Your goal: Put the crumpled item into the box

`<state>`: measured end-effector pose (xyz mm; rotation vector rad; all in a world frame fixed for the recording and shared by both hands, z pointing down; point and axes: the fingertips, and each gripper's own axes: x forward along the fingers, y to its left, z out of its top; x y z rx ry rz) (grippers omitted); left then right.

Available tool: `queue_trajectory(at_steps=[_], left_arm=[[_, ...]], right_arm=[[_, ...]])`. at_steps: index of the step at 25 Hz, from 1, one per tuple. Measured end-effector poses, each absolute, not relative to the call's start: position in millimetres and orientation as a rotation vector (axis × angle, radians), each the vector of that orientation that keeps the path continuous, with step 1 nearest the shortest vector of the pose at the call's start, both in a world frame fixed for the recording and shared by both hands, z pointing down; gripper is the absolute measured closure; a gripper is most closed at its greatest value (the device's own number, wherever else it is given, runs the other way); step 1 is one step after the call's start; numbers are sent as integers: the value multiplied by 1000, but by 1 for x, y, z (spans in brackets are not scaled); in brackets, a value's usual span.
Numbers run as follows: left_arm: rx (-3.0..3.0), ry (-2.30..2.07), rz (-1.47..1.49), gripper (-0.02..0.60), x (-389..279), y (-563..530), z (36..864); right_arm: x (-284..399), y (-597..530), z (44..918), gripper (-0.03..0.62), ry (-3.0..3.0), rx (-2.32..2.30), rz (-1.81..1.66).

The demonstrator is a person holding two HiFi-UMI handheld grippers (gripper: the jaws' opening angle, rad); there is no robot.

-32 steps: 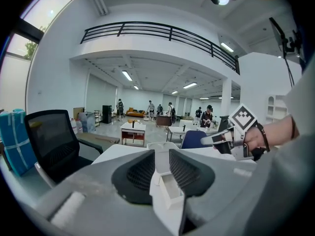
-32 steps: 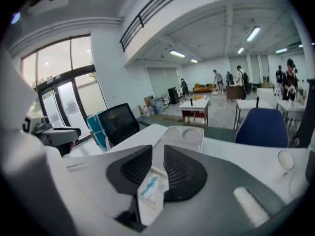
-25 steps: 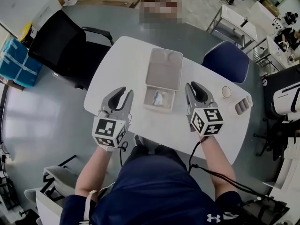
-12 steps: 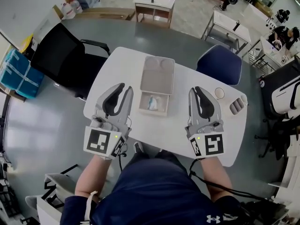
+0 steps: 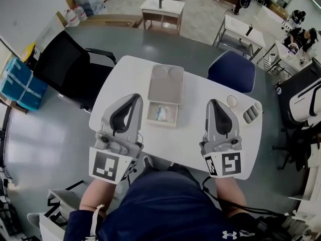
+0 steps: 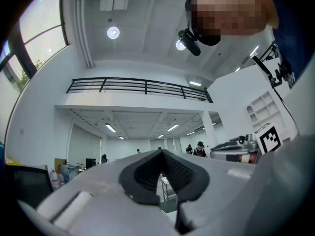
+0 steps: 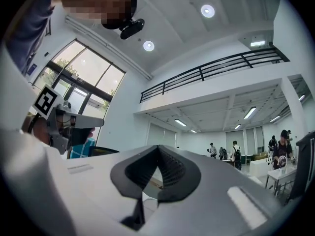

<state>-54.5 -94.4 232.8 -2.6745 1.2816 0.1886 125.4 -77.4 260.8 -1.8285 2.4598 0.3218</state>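
A shallow beige box point(image 5: 175, 120) lies open mid-table, its lid point(image 5: 166, 83) flat behind it. The crumpled item point(image 5: 160, 112), white with a bit of blue, rests inside the box. My left gripper point(image 5: 134, 98) is lifted off the table to the left of the box, jaws shut and empty. To the right of the box my right gripper point(image 5: 215, 102) is held up too, jaws shut with nothing between them. Both gripper views look up at the ceiling: left gripper point(image 6: 161, 153) and right gripper point(image 7: 157, 148) tips meet.
The white table point(image 5: 195, 137) also carries a small round object point(image 5: 231, 101) and a grey ridged object point(image 5: 251, 113) at its right end. A black chair point(image 5: 62, 59) stands at the left, a blue chair point(image 5: 234, 70) behind the right side.
Both grippers have risen from beside the box toward the head camera and drawn back to the person. The right jaws have closed. The crumpled item stays in the box.
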Motion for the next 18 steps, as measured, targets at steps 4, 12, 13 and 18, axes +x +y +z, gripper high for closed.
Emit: queue_trajectory(at_steps=[4, 12, 13, 18], left_arm=[[-2682, 1287, 188, 580, -56, -94, 234], [-2696, 1310, 175, 580, -61, -103, 241], [-2697, 1312, 176, 580, -62, -105, 242], [-2706, 1318, 170, 580, -63, -110, 247]], right_arm=[[124, -74, 259, 592, 2451, -1796, 309], [122, -77, 261, 592, 2472, -1771, 300], [122, -78, 261, 592, 2473, -1772, 298], [124, -82, 260, 592, 2472, -1780, 295]])
